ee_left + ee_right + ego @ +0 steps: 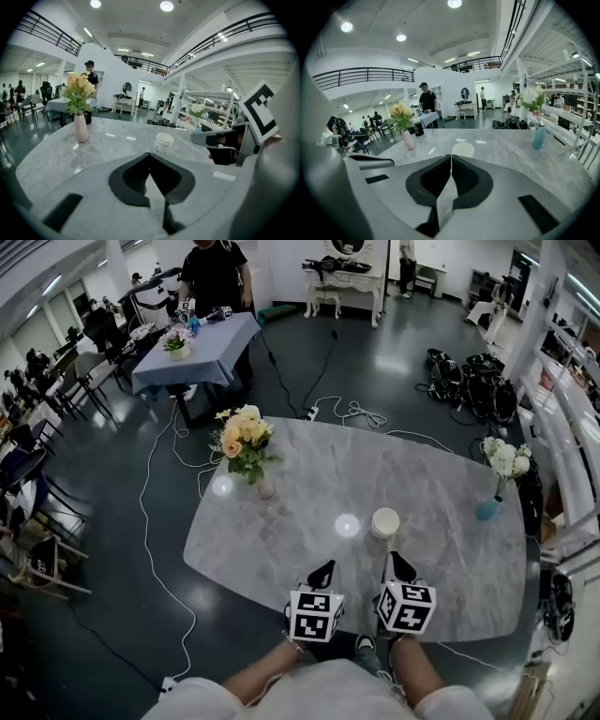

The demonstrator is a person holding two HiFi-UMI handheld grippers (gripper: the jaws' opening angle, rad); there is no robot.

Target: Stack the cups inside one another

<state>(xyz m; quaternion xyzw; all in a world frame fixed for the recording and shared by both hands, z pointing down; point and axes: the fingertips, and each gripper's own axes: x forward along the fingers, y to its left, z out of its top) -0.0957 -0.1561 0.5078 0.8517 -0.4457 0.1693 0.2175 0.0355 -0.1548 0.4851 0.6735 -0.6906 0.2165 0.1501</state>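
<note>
We held the left gripper [323, 570] and right gripper [399, 564] short of the white cup [385, 522], jaws pinched together, empty: stacking looked done.

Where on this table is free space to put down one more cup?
Widest bare patch: the table between the cup and the blue vase. Also bare: between the cup and the pink vase. Crowded: the front edge, where the left gripper and right gripper are close to the cup.
</note>
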